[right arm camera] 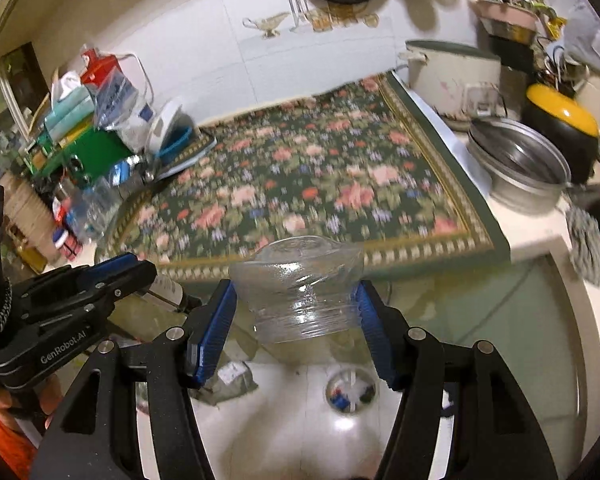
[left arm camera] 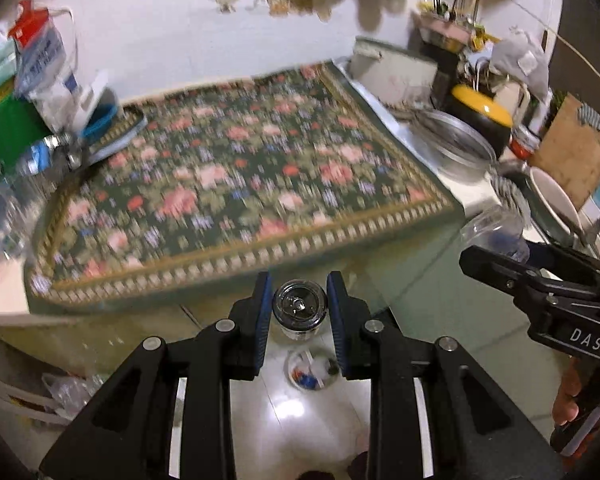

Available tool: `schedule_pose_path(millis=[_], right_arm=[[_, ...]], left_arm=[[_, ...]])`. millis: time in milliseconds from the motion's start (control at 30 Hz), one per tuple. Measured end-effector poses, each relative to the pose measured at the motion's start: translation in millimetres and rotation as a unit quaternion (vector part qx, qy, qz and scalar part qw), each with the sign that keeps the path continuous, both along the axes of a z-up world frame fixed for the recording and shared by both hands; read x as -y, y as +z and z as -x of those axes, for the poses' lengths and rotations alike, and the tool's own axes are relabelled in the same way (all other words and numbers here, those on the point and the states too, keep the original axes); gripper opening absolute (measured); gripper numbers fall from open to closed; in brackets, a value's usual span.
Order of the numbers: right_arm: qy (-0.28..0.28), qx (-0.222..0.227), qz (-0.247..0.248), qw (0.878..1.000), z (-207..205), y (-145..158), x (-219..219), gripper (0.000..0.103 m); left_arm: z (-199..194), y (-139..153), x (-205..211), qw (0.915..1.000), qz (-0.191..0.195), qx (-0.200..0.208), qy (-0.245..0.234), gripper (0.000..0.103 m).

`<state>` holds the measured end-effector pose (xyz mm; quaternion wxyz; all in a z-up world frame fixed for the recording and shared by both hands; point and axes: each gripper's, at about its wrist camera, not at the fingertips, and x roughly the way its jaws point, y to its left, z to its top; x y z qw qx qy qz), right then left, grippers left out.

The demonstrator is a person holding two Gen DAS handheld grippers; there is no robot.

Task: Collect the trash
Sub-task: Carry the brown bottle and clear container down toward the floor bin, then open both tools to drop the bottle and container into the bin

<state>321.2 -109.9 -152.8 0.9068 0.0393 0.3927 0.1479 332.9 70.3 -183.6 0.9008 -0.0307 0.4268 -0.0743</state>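
Far ahead of both grippers, past the fingertips: a counter draped in a floral cloth (left arm camera: 236,176), green with pink blooms, blurred in both views. Ahead and to the right of the right gripper (right arm camera: 297,286), beside the cloth's edge: a wide steel basin (right arm camera: 518,160), with a white pot (right arm camera: 452,76) behind it and a yellow-lidded black cooker (right arm camera: 560,128) alongside. Ahead and to the left of the left gripper (left arm camera: 299,280): a heap of bags, boxes and bottles (left arm camera: 40,92), too smeared to sort.

Below both grippers, down between the finger frames: glossy pale floor (right arm camera: 284,432) and, standing on it, a round trash bin (right arm camera: 350,394) lined in white, with small coloured scraps inside.

Clamped between the right gripper's blue pads (right arm camera: 216,320): a crumpled clear plastic bottle (right arm camera: 296,256), squeezed at the waist, its wider end pushing out beyond the fingertips, held in the air nearer than the counter's front edge and above the bin.

Gripped by the left gripper, jaws narrow: a small clear glass bottle (left arm camera: 299,306), seen end-on as a round disc between the pads, likewise up off the floor and above the bin. Seen from the right wrist as a pale bottle with a dark neck poking from those jaws.

Behind each gripper: a bare hand (left arm camera: 568,396) on the handle.
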Motion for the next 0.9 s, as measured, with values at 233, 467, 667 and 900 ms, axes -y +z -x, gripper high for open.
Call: schedule_pose_path(millis=[233,467,667,900], right_arm=[[-0.005,-0.039,0.036,0.999,9.0,-72.1,26.6,0.058],[0.014,-0.097,0.045,0.994,-12.7,-166.4,53.3,0.058],[0.044,-0.113,0.049,0.991,-40.8,-240.4,57.7,0.058],[0.073,-0.106,0.037,0.991,-61.0,-294.1,47.7,0.058]], left_arm=[[2.7,-94.3,29.7,0.9973,0.013,-0.072,0.005,0.027],[-1.8,-206.8,58.4,0.9911,0.032,-0.127,0.025,0.027],[-8.9,-292.7,74.5,0.9887,0.036,-0.141,0.035,0.027],[-28.5,-350.3,74.6,0.9895,0.04,-0.134,0.037,0.027]])
